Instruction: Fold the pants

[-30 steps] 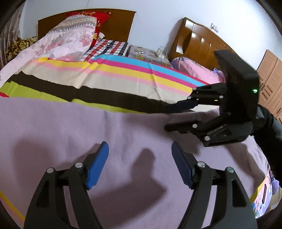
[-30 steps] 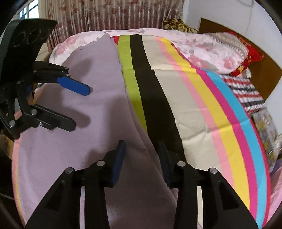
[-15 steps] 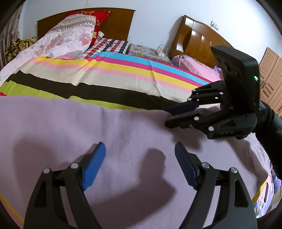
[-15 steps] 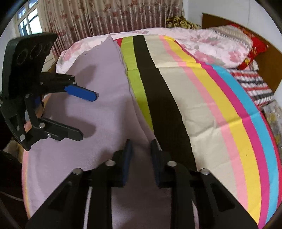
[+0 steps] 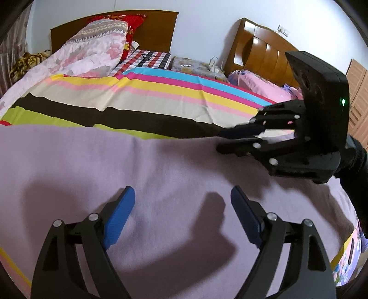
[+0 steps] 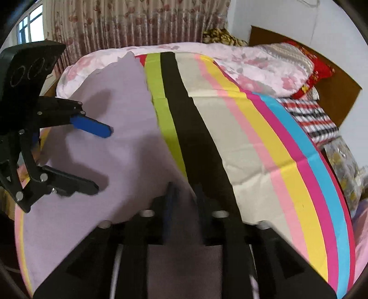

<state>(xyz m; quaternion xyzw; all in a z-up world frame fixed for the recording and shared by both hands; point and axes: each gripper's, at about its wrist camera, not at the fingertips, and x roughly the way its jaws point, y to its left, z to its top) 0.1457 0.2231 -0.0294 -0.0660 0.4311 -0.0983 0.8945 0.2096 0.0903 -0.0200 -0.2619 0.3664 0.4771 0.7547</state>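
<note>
The pale lilac pants (image 5: 142, 174) lie spread flat on the striped bed cover (image 5: 161, 96). My left gripper (image 5: 181, 204) is open just above the middle of the fabric, holding nothing. My right gripper (image 5: 220, 141) sits at the pants' far edge, its jaws closed on that edge. In the right wrist view the pants (image 6: 115, 128) fill the left half, the right gripper (image 6: 184, 191) pinches lilac fabric between its fingers, and the left gripper (image 6: 101, 158) shows open at the left.
A folded floral quilt (image 5: 92, 53) and red pillow (image 5: 128, 20) lie at the head of the bed. A second bed with a wooden headboard (image 5: 260, 57) stands at the right. Curtains (image 6: 128, 23) hang behind the bed's foot.
My right gripper has narrowed from half open to closed on the pants' edge and dropped onto the fabric. My left gripper has stayed open and shifted slightly.
</note>
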